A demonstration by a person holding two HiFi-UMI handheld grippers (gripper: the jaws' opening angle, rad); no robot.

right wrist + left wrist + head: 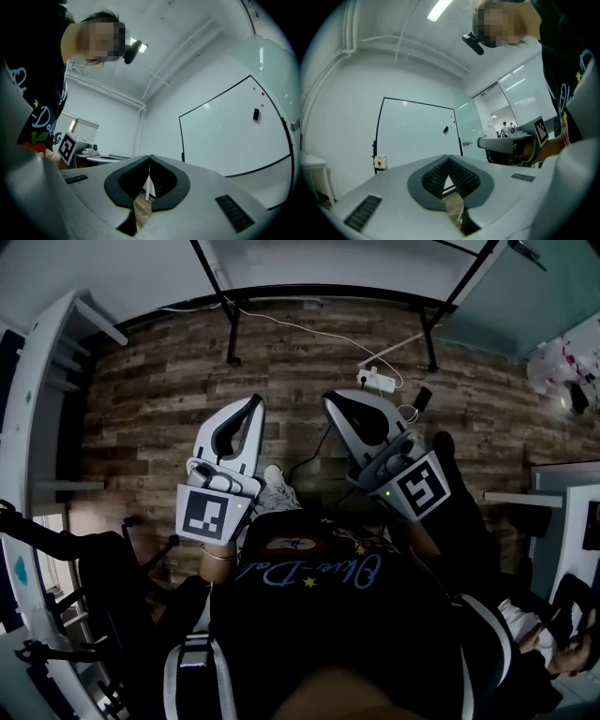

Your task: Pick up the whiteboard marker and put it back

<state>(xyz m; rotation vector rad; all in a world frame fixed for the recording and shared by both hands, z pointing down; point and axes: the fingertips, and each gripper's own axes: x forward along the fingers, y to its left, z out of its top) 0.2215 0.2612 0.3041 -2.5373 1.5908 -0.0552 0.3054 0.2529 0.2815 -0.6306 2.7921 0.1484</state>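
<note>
Room white-walled and bright, glass partition (520, 93) to one side; wood-plank floor (169, 399) underfoot, power strip (377, 381) and white cable (309, 334) lying on it; whiteboard (417, 136) on black stand (231, 334) dead ahead of left gripper (449, 158), off to the right of right gripper (150, 157), well apart from both, neither clearly nearer; both sets of jaws pressed together, nothing between; no marker surely made out; small dark piece (446, 129) clinging near board's right edge, long side roughly upright, possibly it, too small to tell; likely a forward reach to come.
</note>
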